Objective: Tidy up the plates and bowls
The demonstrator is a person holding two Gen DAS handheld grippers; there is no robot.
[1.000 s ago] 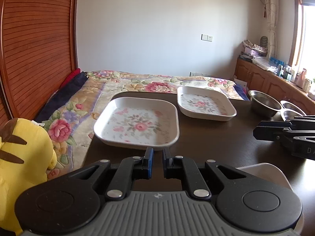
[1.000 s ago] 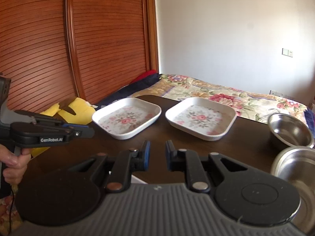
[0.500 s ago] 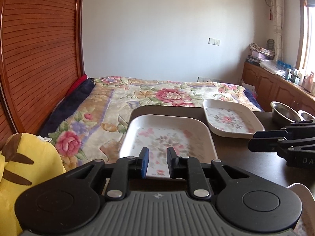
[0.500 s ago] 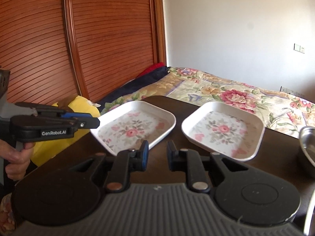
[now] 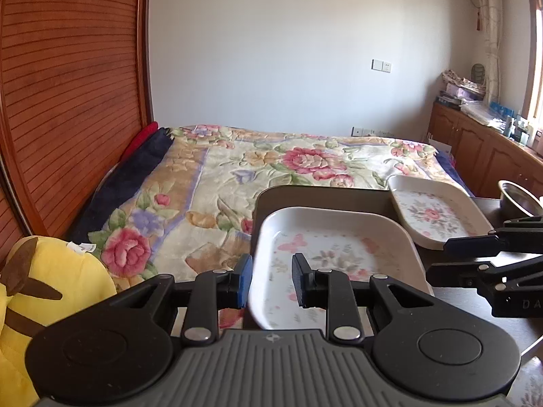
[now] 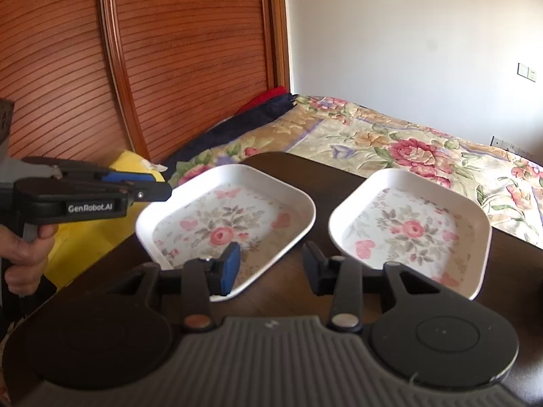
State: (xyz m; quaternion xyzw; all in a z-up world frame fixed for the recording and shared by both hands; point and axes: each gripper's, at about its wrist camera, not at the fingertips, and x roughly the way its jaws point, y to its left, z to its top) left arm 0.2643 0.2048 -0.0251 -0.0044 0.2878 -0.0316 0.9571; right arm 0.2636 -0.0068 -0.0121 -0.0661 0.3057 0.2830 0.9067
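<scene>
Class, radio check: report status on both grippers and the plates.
Left gripper open, straddling near white floral square plate's rim. Right gripper open, empty. Nothing blocking.

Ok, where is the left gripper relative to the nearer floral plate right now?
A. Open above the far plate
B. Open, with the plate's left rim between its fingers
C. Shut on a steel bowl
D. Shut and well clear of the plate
B: in the left wrist view the left gripper is open, its fingers either side of the left rim of the near floral plate.
</scene>
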